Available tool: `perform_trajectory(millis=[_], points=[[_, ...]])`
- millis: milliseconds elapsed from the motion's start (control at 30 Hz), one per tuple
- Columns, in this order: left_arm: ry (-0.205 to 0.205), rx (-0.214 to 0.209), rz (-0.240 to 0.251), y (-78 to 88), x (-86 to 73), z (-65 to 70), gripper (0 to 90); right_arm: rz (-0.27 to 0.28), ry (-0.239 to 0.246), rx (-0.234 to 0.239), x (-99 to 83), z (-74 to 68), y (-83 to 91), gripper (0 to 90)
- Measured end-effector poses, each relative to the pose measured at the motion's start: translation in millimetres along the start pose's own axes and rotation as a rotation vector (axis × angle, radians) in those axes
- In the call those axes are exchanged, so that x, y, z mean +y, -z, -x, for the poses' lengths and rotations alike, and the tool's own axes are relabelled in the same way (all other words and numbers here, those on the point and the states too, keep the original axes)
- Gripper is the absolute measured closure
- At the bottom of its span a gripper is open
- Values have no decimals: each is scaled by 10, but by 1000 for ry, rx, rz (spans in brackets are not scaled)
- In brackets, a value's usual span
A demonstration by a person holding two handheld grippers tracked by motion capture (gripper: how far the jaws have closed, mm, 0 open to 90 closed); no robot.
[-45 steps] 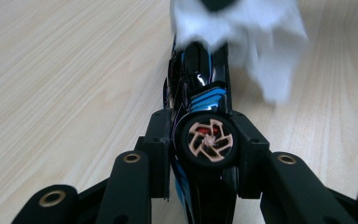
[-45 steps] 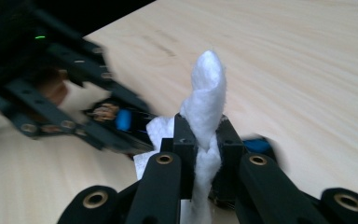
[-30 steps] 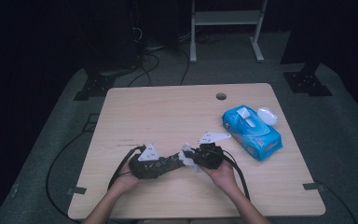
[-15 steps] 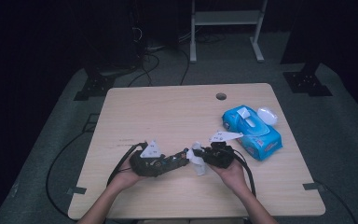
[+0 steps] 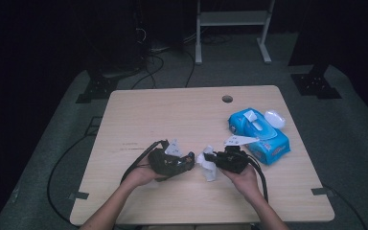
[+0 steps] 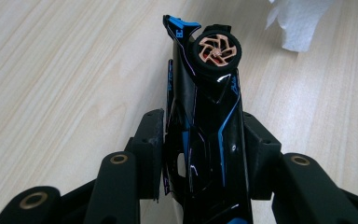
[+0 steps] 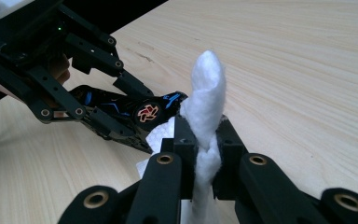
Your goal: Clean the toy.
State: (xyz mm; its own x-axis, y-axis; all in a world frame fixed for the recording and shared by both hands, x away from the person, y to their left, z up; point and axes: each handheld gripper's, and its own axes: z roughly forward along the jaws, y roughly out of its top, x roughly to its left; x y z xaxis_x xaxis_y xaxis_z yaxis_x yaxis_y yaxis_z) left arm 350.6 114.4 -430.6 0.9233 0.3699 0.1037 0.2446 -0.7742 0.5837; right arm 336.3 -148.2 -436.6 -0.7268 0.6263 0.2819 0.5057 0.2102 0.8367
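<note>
The left gripper is pinching a black toy car with blue trim, jaws pressed on both flanks, car sticking out lengthwise beyond them with one orange-spoked wheel up top. It is hovering near the front edge of the table, left of middle. The hold is likely meant to steady the car and leave its nose and wheel end exposed for wiping.

The right gripper is clamping a twisted white wipe, jaws closed on its middle, a rolled tip poking up past them and loose tissue trailing below. Twisting it that way is probably giving a firm point for dabbing. In the right gripper view, the wipe's loose part is sitting just beside the car's nose; I cannot tell if they are touching. In the high view, the two grippers are facing each other, tips close, wipe between them.

A blue wipes pack is lying near the right edge, flap open with a white lid beside it, within reach for a fresh sheet. My read: the wipe is being brought to the car, cleaning just about starting.

The surface is pale wood-grain with a round cable hole by the far edge. The room is dark, with grey floor, cables trailing, black stand feet, and a white frame behind.
</note>
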Motion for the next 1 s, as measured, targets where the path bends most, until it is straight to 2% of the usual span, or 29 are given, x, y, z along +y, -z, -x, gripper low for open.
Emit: perform_trajectory(millis=[100,200,333,467,533,600,667,700,733,800,867,967,1000], points=[[12,-5,5,35,-53,0,569,0,0,5,-2,-10,-11,820],[5,-4,-9,82,-103,-6,567,-2,0,7,-4,-18,-22,820],[19,-13,-18,62,-91,-2,528,2,-4,13,-3,-25,-42,820],[8,-11,-72,-44,-19,14,470,1,-7,16,-6,-31,-54,819],[10,-12,-82,-72,-4,18,458,2,-9,15,-11,-22,-47,819],[-8,6,-124,-133,43,25,445,4,-13,16,-19,-8,-43,819],[-16,-5,-147,-155,70,27,468,5,-19,17,-25,6,-38,819],[-16,-5,-147,-155,70,27,528,5,-19,17,-25,6,-38,819],[-28,5,-155,-167,78,33,528,9,-26,19,-28,15,-36,819],[-48,-12,-149,-156,102,30,570,15,-32,21,-26,31,-25,819],[-78,12,-148,-155,111,63,572,17,-35,22,-24,34,-12,820],[-73,14,-80,-120,114,80,573,27,-38,27,-16,43,14,820],[-73,14,-80,-120,114,80,573,29,-37,28,-11,47,23,820]])
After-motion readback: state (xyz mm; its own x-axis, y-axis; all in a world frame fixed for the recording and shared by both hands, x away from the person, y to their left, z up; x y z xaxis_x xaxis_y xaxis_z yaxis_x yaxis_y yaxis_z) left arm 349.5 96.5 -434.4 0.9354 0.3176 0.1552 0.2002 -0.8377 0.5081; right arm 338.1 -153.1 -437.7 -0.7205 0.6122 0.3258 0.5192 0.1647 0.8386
